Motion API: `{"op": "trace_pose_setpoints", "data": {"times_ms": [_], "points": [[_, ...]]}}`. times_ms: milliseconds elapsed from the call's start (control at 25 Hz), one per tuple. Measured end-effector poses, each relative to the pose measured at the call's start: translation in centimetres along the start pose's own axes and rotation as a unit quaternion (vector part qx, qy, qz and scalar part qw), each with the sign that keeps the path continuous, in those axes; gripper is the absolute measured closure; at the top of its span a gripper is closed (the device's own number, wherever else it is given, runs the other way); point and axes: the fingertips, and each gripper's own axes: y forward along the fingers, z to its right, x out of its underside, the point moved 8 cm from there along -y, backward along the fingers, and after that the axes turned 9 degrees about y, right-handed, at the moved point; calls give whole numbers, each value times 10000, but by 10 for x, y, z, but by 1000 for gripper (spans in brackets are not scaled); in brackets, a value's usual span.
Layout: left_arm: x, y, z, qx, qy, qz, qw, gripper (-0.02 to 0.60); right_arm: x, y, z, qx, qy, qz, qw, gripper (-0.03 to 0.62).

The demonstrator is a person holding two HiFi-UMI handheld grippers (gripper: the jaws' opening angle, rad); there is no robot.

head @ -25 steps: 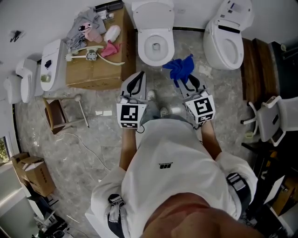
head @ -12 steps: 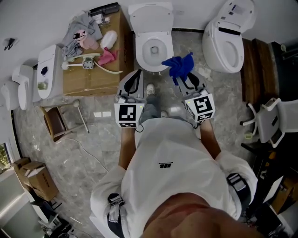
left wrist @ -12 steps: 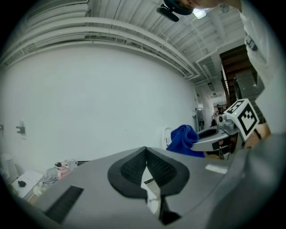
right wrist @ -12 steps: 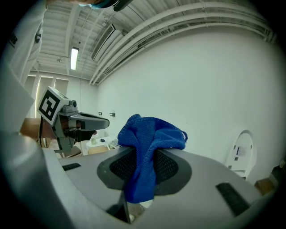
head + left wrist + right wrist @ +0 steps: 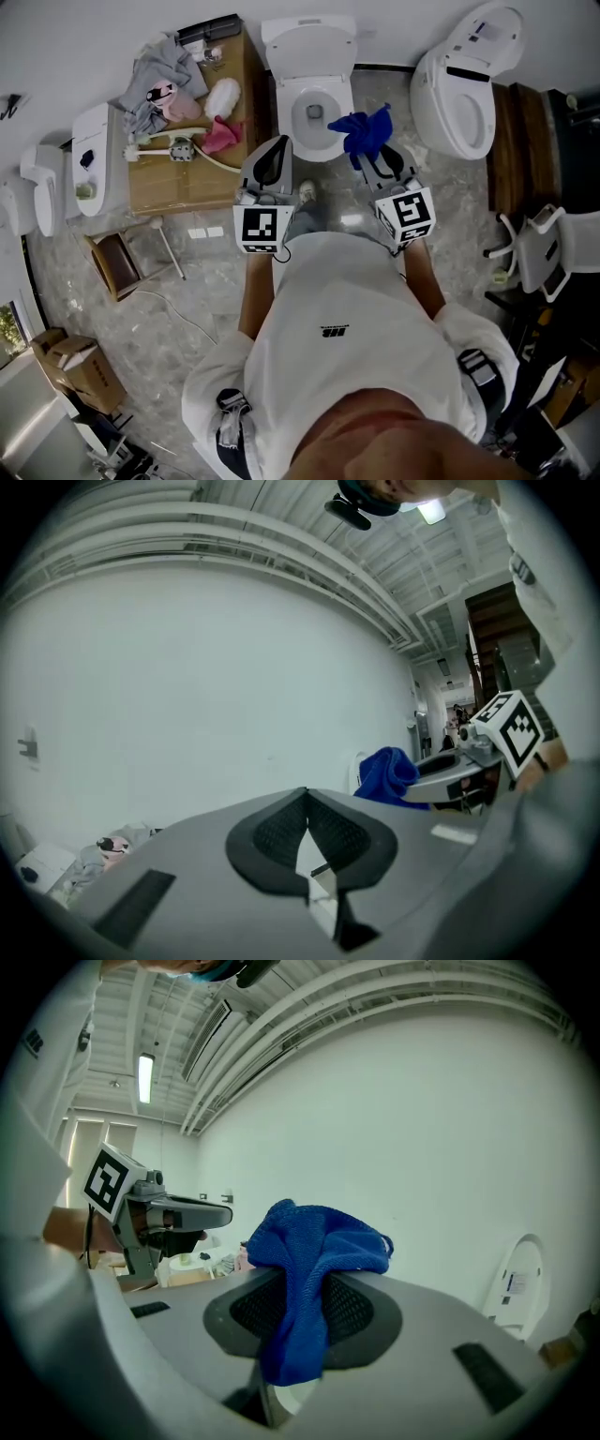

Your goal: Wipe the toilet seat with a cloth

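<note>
A white toilet [image 5: 313,70] with its seat down stands against the far wall in the head view, bowl open toward me. My right gripper [image 5: 371,150] is shut on a blue cloth [image 5: 367,131], which hangs over the seat's right front rim. In the right gripper view the blue cloth [image 5: 309,1269] bunches between the jaws and droops down. My left gripper [image 5: 268,161] is shut and holds nothing, just in front of the seat's left side. Its tips [image 5: 306,827] meet in the left gripper view, facing the white wall.
A cardboard box [image 5: 192,150] left of the toilet carries rags, a pink cloth and a brush. A second toilet [image 5: 464,84] with raised lid stands to the right. A toilet tank [image 5: 89,155] and a small wooden stool [image 5: 117,262] are at the left. A white chair [image 5: 548,248] is at right.
Both grippers have moved forward toward the toilet. The blue cloth went from short of the bowl to over the seat's right front rim.
</note>
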Motion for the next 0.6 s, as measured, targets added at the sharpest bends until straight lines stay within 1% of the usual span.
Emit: {"op": "trace_pose_setpoints", "data": {"times_ms": [160,320,600], "points": [[6,30,-34,108,-5,17,9999,572,-12,40,8,109,-52,-2,9999,500],[15,66,-62,281,-25,6,9996,572,-20,75,21,259,60,44,9996,502],[39,123,-102,604,-186,40,9980,572,-16,135,44,495,225,-126,9984,502]]}}
